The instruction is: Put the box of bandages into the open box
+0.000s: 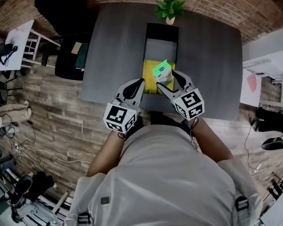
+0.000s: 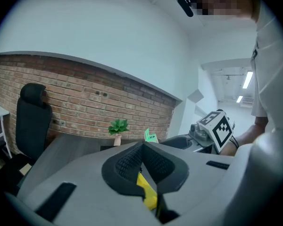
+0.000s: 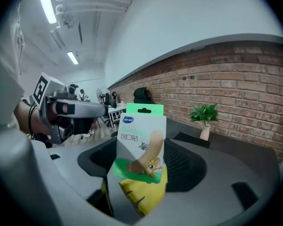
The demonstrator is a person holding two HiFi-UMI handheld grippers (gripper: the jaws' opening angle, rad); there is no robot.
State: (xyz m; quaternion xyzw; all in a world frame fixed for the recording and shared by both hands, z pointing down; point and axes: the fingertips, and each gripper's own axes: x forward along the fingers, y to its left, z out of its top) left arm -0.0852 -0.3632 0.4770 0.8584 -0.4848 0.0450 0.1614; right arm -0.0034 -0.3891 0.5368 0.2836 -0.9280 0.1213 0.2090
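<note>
Box of bandages (image 3: 142, 135): upright in the right gripper (image 3: 144, 166), held clear of the counter (image 1: 118, 41). It is just short of the open box (image 1: 160, 51) and above a yellow patch (image 1: 149, 74) at that box's near end.
Handling: probably light, thin card. It is stiff enough to carry but easy to dent, and its glossy face might slip. It is best held across the flat faces low on the body, not by the green hang tab.
Right jaws: closed on the lower half of the pack.
Left gripper (image 2: 142, 150): jaws together with nothing in them, held just beside the right one.
Hard to make out: the yellow patch could be a mat or part of the open box, since the pack and jaws cover much of it. The pack's bottom edge is hidden.
Open box: the inside looks bare grey, with the black lid (image 1: 162, 32) folded back.
</note>
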